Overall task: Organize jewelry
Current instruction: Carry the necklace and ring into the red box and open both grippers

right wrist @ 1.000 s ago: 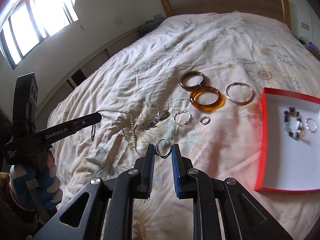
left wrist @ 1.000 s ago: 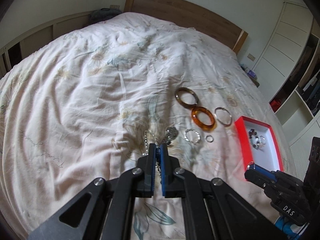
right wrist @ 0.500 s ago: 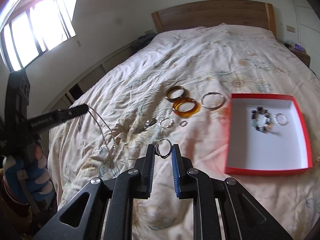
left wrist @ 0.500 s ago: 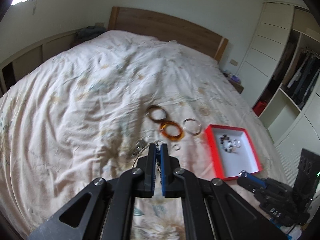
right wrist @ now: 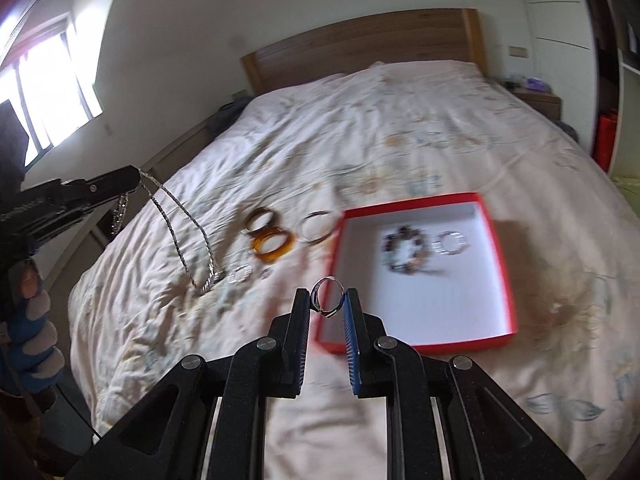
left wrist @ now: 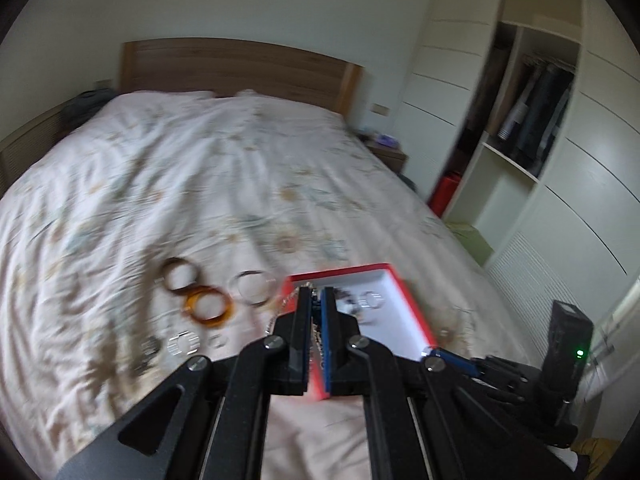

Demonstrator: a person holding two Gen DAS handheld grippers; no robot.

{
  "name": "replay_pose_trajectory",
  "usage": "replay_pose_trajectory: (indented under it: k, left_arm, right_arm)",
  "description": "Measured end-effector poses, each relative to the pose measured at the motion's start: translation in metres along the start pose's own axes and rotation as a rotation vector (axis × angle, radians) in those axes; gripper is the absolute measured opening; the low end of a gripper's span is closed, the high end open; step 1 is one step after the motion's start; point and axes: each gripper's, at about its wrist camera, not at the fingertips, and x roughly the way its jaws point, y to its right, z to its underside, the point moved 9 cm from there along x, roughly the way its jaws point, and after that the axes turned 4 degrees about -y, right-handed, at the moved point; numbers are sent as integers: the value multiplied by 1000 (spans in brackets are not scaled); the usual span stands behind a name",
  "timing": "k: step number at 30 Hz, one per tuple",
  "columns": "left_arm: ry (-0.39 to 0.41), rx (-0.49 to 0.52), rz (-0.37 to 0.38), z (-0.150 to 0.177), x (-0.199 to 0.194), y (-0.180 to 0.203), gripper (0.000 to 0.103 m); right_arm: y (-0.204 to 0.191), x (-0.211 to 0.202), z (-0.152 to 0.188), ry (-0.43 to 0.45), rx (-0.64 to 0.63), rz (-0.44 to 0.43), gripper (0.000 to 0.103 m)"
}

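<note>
My left gripper (left wrist: 314, 292) is shut on a silver chain necklace (right wrist: 180, 232). In the right wrist view the chain hangs in a long loop from that gripper (right wrist: 134, 178), its lower end reaching the bed. The left gripper's tips stand over the near left corner of a red box (left wrist: 412, 308) with a white inside. My right gripper (right wrist: 327, 296) is shut on a small silver ring (right wrist: 338, 284), just short of the red box's (right wrist: 496, 248) near left corner. In the box lie a beaded bracelet (right wrist: 404, 252) and a silver band (right wrist: 452, 242).
Left of the box on the floral bedspread (right wrist: 400, 128) lie an amber bangle (right wrist: 274, 246), a brown bangle (right wrist: 260, 218), a silver bangle (right wrist: 318, 226) and a few small silver pieces (right wrist: 240, 274). A gloved hand (right wrist: 32, 320) holds the left tool. An open wardrobe (left wrist: 540, 120) stands to the right.
Both grippers have risen and swung right toward the red box. The chain has lifted off the bedspread and hangs from the left gripper. The ring stays in the right gripper.
</note>
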Motion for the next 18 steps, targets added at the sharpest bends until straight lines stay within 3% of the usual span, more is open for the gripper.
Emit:
replay_pose_trajectory:
  k: [9, 18]
  left_arm:
    - [-120, 95, 101, -2, 109, 83, 4]
    - [-343, 117, 100, 70, 210, 89, 4]
  right_arm:
    - [73, 26, -13, -29, 46, 72, 17]
    - [115, 72, 4, -112, 67, 98, 17]
